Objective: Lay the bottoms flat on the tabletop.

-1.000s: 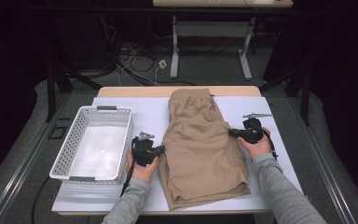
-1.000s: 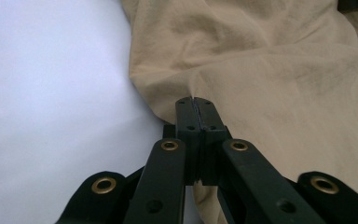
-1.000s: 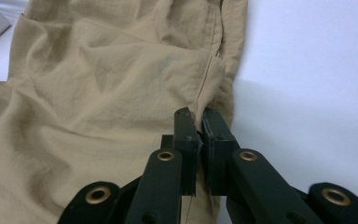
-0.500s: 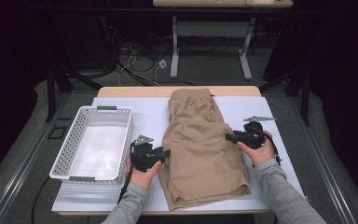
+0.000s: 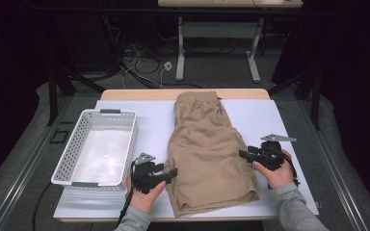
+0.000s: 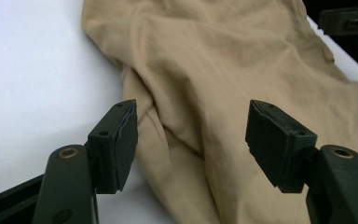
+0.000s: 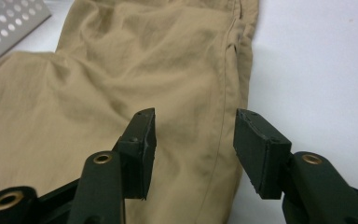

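Note:
A pair of tan shorts (image 5: 207,149) lies flat on the white table cover, waistband at the far end. My left gripper (image 5: 172,172) sits at the shorts' left edge near the hem; its jaws have just been opening and stand apart over the cloth (image 6: 205,93) without pressing on it. My right gripper (image 5: 242,155) sits at the shorts' right edge; its jaws have just been opening too and now hover open above the side seam (image 7: 228,93). Neither holds any cloth.
A white perforated basket (image 5: 79,144) stands empty on the left of the table; its corner (image 7: 4,23) shows in the right gripper view. The white cover (image 5: 265,120) is bare to the right of the shorts. Table legs and cables lie beyond the far edge.
Both grippers let go of the shorts' edges and opened. The left hand drew back toward the near left, the right hand toward the near right. The shorts now lie flat.

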{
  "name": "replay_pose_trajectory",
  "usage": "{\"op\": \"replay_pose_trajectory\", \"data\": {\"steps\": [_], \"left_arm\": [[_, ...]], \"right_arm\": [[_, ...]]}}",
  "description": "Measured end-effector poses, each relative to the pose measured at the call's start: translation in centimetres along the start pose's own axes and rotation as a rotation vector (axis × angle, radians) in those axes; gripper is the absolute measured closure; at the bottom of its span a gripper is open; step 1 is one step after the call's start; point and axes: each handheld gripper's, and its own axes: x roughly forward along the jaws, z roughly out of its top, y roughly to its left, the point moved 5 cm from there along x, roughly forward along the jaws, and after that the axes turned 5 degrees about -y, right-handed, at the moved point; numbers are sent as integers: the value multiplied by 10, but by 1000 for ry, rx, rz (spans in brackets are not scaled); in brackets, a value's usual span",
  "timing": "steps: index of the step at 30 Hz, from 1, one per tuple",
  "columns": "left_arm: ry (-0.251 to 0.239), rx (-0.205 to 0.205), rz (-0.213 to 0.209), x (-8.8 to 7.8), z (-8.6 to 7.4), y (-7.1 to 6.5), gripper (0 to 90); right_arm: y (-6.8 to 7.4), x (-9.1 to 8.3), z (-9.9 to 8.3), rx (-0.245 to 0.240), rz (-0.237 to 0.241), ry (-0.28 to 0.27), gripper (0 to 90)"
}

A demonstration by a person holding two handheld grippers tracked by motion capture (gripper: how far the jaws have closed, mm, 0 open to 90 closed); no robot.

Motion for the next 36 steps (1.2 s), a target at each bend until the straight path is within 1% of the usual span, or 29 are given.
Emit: {"op": "replay_pose_trajectory", "data": {"steps": [1, 4, 5, 6, 7, 8, 11, 12, 14, 15, 17, 18, 19, 20, 21, 22, 23, 25, 27, 29, 30, 31, 32, 33, 34, 36], "left_arm": [[9, 3, -2, -1, -3, 0, 341], [30, 7, 17, 0, -13, 0, 315], [34, 6, 21, 1, -15, 1, 308], [38, 2, 22, 1, -17, 2, 302], [37, -11, 23, 1, -19, 3, 299], [38, -15, 22, 2, -21, 3, 290], [42, -25, 15, 3, -25, 2, 269], [47, -25, 9, 3, -26, 1, 265], [53, -38, -23, 5, -28, -3, 264], [57, -37, -39, 6, -29, -5, 264], [74, -31, -50, 9, -31, -9, 264], [69, -25, -51, 10, -32, -11, 257], [68, -21, -53, 11, -32, -12, 252], [72, -18, -60, 12, -32, -14, 253], [74, -30, -79, 13, -32, -16, 267], [85, -45, -108, 14, -33, -19, 292], [82, -43, -122, 15, -34, -20, 306], [86, -25, -135, 18, -35, -24, 314], [90, 1, -134, 20, -35, -27, 346], [95, -1, -131, 20, -36, -29, 400], [91, -1, -130, 21, -36, -29, 415], [95, 11, -132, 21, -36, -30, 435], [92, 13, -134, 22, -37, -31, 477], [92, 14, -135, 23, -37, -32, 501], [97, 23, -131, 23, -37, -32, 518], [99, 37, -125, 23, -37, -32, 583]], "right_arm": [[1, -2, -3, -2, 0, 2, 474], [5, -7, -10, -7, 11, 6, 451], [6, -9, -13, -15, 11, 5, 446], [7, -10, -15, -24, 9, 7, 441], [8, -11, -17, -27, 12, 9, 434], [8, -13, -19, -41, 10, 10, 424], [9, -16, -24, -42, 13, 0, 413], [9, -19, -26, -38, 13, 1, 412], [10, -21, -28, -20, 19, -6, 408], [7, -23, -29, -32, 11, -2, 408], [5, -25, -32, -20, 6, -5, 409], [5, -25, -33, -4, 6, 4, 409], [3, -25, -35, -13, -2, 7, 409], [2, -26, -37, -9, -4, 7, 409], [2, -25, -38, -3, -9, 18, 409], [0, -25, -40, 3, -11, 28, 409], [-1, -25, -43, 6, -17, 38, 412], [-3, -23, -46, 13, -21, 60, 416], [-4, -21, -49, 12, -31, 75, 418], [-5, -20, -52, 15, -33, 89, 435], [-3, -18, -54, 36, -24, 103, 445], [-3, -18, -54, 34, -25, 109, 453], [-2, -18, -54, 24, -25, 106, 486], [-1, -19, -54, 33, -19, 116, 509], [1, -19, -55, 56, -3, 126, 527], [4, -18, -55, 56, 2, 131, 550]]}}
